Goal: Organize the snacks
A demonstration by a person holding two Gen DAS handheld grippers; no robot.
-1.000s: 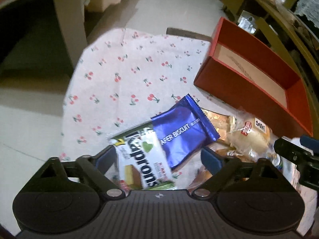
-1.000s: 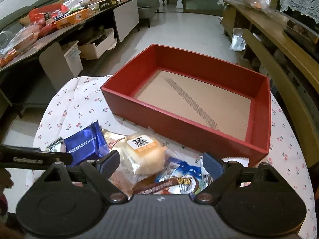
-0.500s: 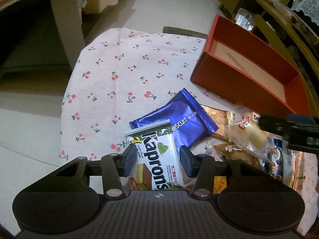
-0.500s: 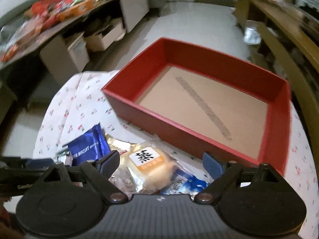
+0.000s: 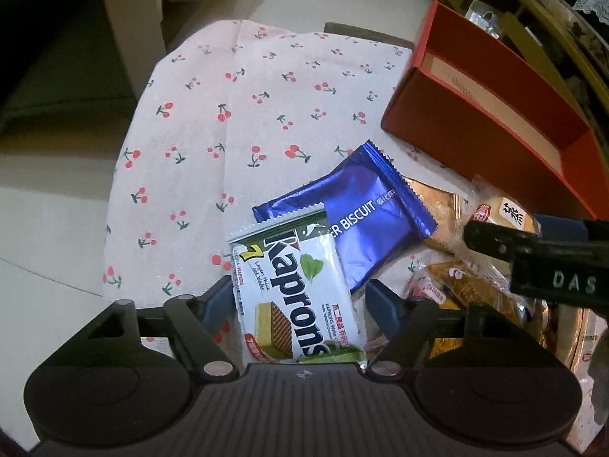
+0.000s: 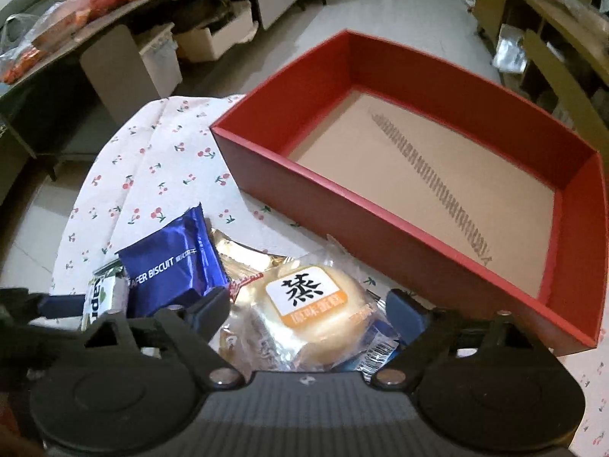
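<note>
Since the red box (image 6: pixel 437 205) sits empty just behind the snack pile, both grippers work the heap's near edge: left gripper (image 5: pixel 298 301) straddles the Kaprons wafer pack (image 5: pixel 297 297), jaws opening, pads off it, pack lying on the blue wafer biscuit pack (image 5: pixel 365 217); right gripper (image 6: pixel 308 312) is closing around the steamed cake (image 6: pixel 308 304), likely first into the box, not pinched yet

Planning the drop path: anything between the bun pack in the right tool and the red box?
Nothing visible. The bun pack sits between the closing jaws of the right tool; only bare tablecloth separates it from the red box, whose floor is empty.
</note>
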